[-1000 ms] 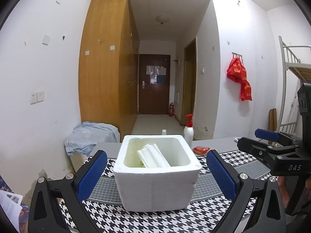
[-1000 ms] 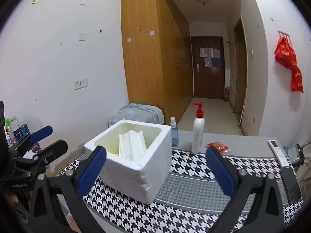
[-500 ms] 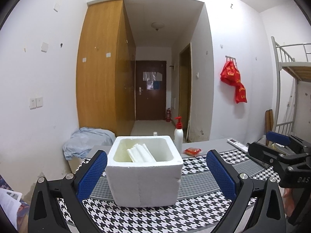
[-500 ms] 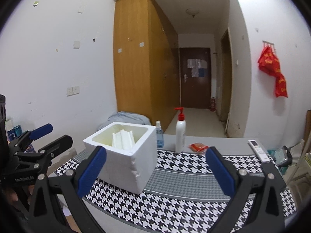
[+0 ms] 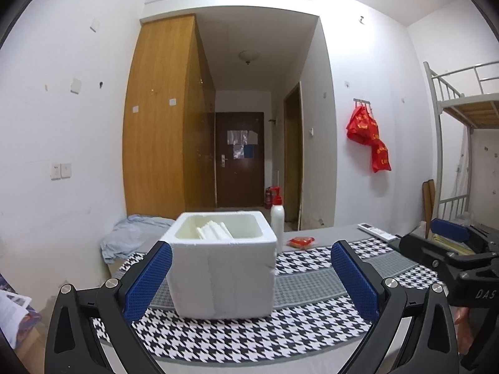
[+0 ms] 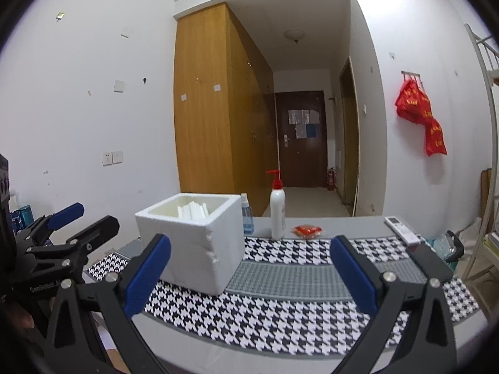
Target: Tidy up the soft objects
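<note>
White foam pieces [image 5: 215, 231] sit in the foam box [image 5: 223, 275], beyond both spread tongs [image 5: 249, 272].

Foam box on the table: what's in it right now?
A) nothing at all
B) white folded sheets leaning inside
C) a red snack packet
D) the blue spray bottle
B: the white foam box holds white folded sheets leaning inside it, also visible over the rim from the right wrist view, while the red packet and blue spray bottle sit outside on the table.
</note>
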